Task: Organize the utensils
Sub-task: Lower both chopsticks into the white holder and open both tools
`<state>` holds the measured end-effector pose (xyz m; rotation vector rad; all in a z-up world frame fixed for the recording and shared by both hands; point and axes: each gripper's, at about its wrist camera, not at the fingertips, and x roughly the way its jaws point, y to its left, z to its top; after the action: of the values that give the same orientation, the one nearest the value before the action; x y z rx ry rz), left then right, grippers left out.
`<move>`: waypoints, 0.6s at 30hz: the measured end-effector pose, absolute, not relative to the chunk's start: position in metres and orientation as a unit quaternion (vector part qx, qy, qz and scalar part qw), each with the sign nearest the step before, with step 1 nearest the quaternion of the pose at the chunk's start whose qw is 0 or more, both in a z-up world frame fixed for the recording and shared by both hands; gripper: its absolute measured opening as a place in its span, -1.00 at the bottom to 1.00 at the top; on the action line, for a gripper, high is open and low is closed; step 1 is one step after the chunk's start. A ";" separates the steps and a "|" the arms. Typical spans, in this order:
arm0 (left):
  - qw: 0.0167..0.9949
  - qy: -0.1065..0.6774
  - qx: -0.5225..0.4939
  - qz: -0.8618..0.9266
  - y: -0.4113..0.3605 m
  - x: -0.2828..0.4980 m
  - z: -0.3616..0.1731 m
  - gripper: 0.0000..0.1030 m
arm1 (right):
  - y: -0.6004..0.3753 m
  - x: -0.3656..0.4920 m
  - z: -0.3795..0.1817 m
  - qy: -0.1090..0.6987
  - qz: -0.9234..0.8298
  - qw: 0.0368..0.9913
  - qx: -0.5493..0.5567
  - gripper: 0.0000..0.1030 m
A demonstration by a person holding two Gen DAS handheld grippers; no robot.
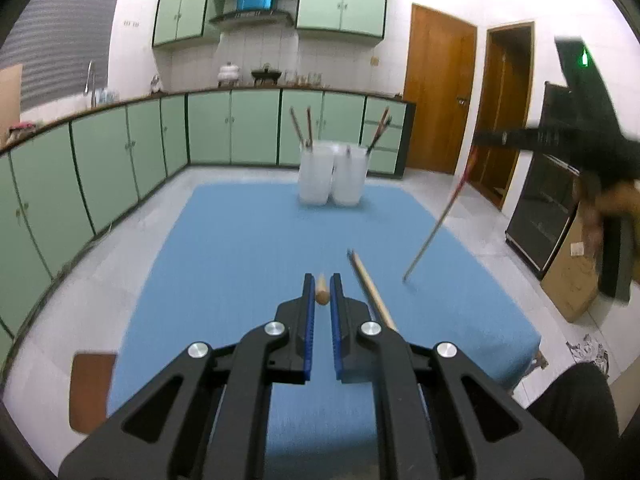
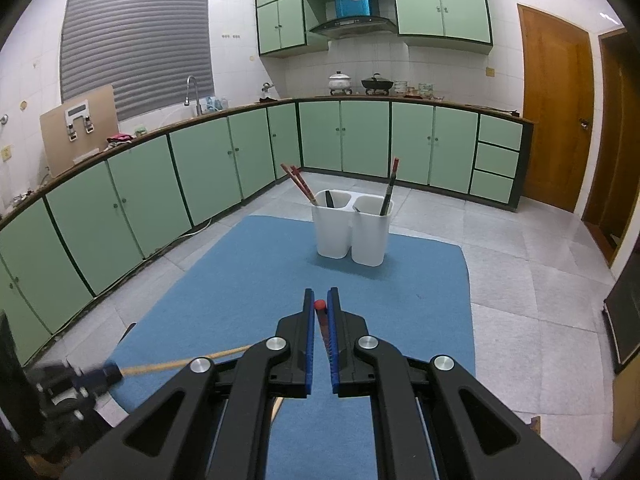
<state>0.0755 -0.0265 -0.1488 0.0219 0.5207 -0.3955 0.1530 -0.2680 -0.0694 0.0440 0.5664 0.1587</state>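
Note:
My left gripper [image 1: 321, 285] is shut on a light wooden chopstick [image 1: 321, 293], whose butt end shows between the jaws; from the right wrist view its shaft [image 2: 180, 362] sticks out sideways. A second wooden chopstick [image 1: 370, 289] lies on the blue mat [image 1: 240, 248] just right of it. My right gripper [image 2: 321, 299] is shut on a red-ended chopstick [image 2: 324, 326], which hangs above the mat in the left wrist view [image 1: 434, 224]. A white two-compartment holder [image 2: 352, 232] stands at the mat's far end with chopsticks in both cups.
Green cabinets [image 2: 200, 160] run along the left and back walls. Wooden doors [image 2: 556, 104] are at the right. A black appliance [image 1: 540, 216] and cardboard [image 1: 572, 284] stand right of the mat. A brown stool [image 1: 90, 388] sits at the left near corner.

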 end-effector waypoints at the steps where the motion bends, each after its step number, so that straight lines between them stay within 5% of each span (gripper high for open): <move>1: 0.948 0.249 0.009 -0.198 -0.028 0.080 -0.141 -0.87 | -0.267 0.153 -0.069 0.279 0.078 0.957 0.020 -0.88; 18: 0.944 0.230 0.015 -0.236 -0.066 0.146 -0.075 -0.88 | -0.264 0.168 -0.052 0.271 0.085 0.959 -0.007 -0.89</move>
<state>0.1460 -0.0656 -0.0753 0.0308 0.4691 -0.4818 0.1679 -0.2641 -0.0516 -0.0145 0.5501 0.1733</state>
